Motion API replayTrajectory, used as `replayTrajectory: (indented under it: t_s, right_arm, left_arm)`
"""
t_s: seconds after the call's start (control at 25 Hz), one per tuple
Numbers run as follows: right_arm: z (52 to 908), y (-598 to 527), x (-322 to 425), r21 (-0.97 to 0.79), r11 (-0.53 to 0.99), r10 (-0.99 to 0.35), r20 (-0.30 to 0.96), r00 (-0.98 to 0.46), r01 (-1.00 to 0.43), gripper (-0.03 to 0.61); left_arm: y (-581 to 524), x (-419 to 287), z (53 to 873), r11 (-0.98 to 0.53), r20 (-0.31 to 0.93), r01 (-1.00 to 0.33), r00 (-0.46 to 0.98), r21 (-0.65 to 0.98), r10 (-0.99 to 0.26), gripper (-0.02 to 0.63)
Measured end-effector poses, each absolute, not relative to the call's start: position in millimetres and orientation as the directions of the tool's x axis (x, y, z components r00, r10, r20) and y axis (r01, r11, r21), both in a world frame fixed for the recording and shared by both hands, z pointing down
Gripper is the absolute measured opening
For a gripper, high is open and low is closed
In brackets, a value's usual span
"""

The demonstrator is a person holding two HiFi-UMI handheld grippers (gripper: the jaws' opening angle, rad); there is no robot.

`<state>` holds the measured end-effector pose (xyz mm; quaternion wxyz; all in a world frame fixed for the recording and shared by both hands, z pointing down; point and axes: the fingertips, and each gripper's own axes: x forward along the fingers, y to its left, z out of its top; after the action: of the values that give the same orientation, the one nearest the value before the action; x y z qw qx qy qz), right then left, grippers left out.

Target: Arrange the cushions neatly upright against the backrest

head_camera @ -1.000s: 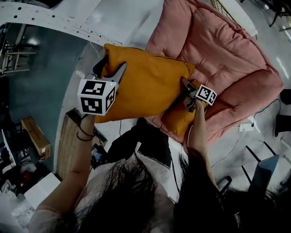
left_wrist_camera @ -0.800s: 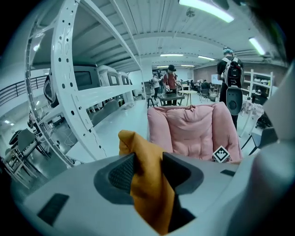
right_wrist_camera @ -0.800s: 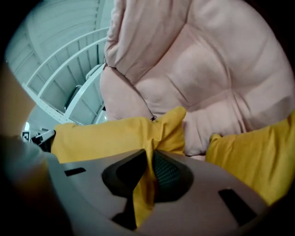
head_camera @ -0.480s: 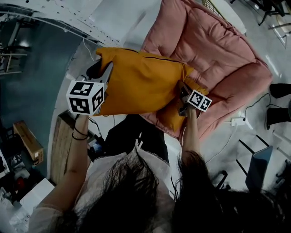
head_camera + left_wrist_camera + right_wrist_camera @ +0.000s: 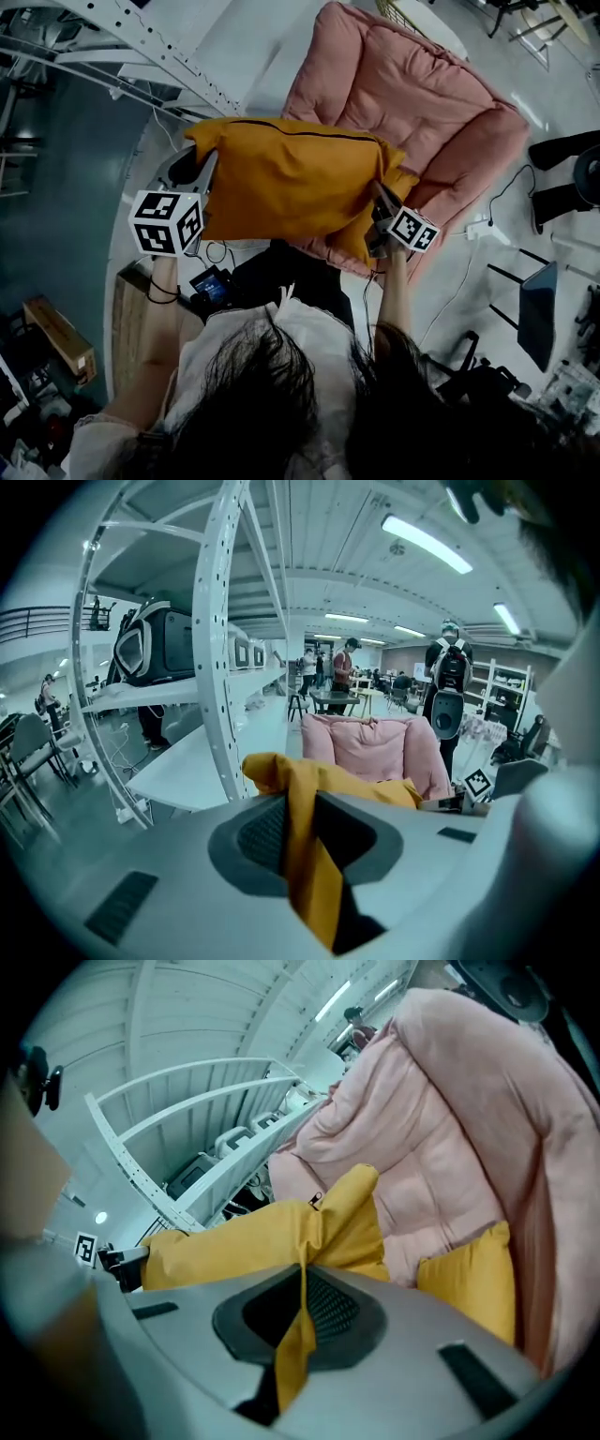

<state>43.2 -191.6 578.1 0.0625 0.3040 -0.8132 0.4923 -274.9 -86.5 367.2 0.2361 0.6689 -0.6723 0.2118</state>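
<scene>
Two corners of the orange cushion point(image 5: 291, 178) clamped

Fabric is pinched by the left hand-held gripper point(image 5: 199, 173), whose jaws have just been closing, at 9 o'clock, and by the right hand-held gripper point(image 5: 380, 206) at 3 o'clock. The cushion is held over the pink armchair's point(image 5: 422, 103) 8 o'clock edge.

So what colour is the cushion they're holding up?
The cushion is mustard yellow; head view shows it best.

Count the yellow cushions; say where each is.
2. The held cushion hangs between the left gripper, its jaws just closed further on fabric, and right gripper; the second cushion lies on the pink chair below. Others may be hidden.
</scene>
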Motion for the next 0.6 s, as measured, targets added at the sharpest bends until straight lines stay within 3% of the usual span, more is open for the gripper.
replayTrajectory:
  t_s: [0.32,0.6]
  right_arm:
    - [489.7,-194.5,73.7,-0.688,0.375,-0.609,0.323,-0.725,-0.621,0.031]
    - [423.0,-216.7,138.3,-0.581,0.378,-0.742,0.276,-0.611,-0.721,0.031]
  left_arm:
    - [-106.9,-286.4,329.7,-0.084,0.479,-0.993,0.113,0.083,-0.870,0.089]
    - [-154.1,-247.9,319.1,-0.212,0.420,-0.967,0.252,0.141,-0.872,0.084]
